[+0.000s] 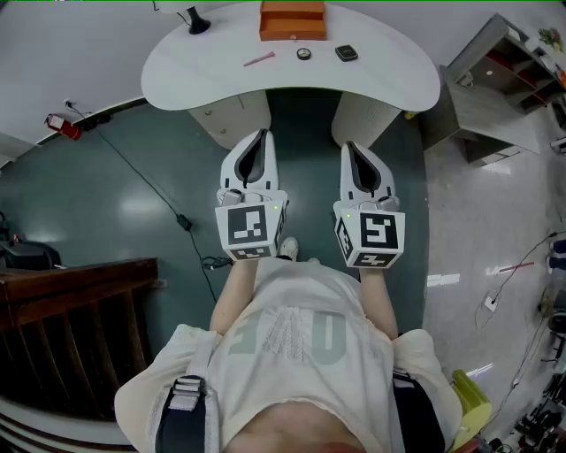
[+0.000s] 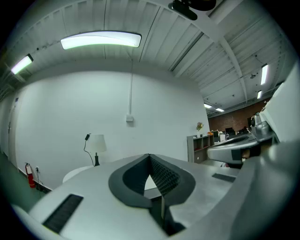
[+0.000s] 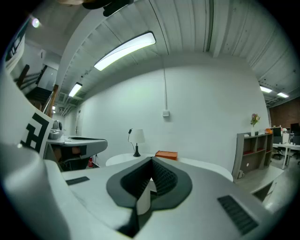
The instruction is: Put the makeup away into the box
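An orange box (image 1: 293, 19) stands at the far edge of a white curved table (image 1: 371, 84). In front of it lie a pink stick (image 1: 259, 59), a small round compact (image 1: 303, 54) and a black compact (image 1: 347, 53). I hold both grippers side by side well short of the table, over the floor. My left gripper (image 1: 256, 137) is shut with nothing in it, and so is my right gripper (image 1: 351, 149). In the right gripper view the closed tips (image 3: 151, 161) point toward the orange box (image 3: 166, 155). The left gripper (image 2: 150, 157) faces the wall and the table's left end.
A black-based lamp (image 1: 196, 22) stands on the table's far left. A grey shelf unit (image 1: 504, 62) is to the right of the table. A red fire extinguisher (image 1: 60, 124) and a floor cable (image 1: 168, 203) lie left, with a dark wooden railing (image 1: 71, 310) nearer me.
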A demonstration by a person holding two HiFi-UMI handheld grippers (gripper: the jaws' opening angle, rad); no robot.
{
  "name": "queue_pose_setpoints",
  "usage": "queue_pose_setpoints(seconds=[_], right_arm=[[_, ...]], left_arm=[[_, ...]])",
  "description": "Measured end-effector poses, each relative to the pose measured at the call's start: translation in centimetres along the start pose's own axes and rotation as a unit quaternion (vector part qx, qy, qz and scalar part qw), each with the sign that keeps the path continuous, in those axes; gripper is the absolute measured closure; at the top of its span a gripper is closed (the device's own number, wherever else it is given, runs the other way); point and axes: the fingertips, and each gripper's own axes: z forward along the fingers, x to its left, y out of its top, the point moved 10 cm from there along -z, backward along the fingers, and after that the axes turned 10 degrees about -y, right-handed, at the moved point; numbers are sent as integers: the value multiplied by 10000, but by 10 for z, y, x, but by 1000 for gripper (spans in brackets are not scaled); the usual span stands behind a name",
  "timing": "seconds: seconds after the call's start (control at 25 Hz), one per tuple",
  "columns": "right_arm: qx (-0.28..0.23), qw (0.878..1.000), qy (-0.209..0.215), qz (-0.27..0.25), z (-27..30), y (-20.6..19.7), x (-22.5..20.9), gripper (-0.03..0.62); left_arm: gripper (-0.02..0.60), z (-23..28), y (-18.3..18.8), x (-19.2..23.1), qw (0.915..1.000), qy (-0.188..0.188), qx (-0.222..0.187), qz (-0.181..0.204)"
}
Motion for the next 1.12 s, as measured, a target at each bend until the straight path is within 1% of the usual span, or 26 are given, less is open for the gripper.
queue_pose_setpoints(seconds=[0.28,0.44,0.68,0.8,0.92,1.12], right_arm=[[31,10000,-14,23,12,-3,0,589],[64,10000,5,35,24,-4,9,589],[53,9993,52,374,46,-6,21,589],[63,9993,-14,359,58,-6,20,589],[94,9997,-52,217,70,-7,17,589],[44,9997,8,224,114,-9,1,589]], left_arm=[[577,8,-1,9,10000,-16,32,81],[577,12,-4,23,9999,-7,100,79],[577,20,-11,51,9998,-87,183,33],[577,29,-17,62,9997,-86,246,-20],[577,41,-18,72,9997,-33,234,-54],[577,76,-19,86,9998,87,160,-19]])
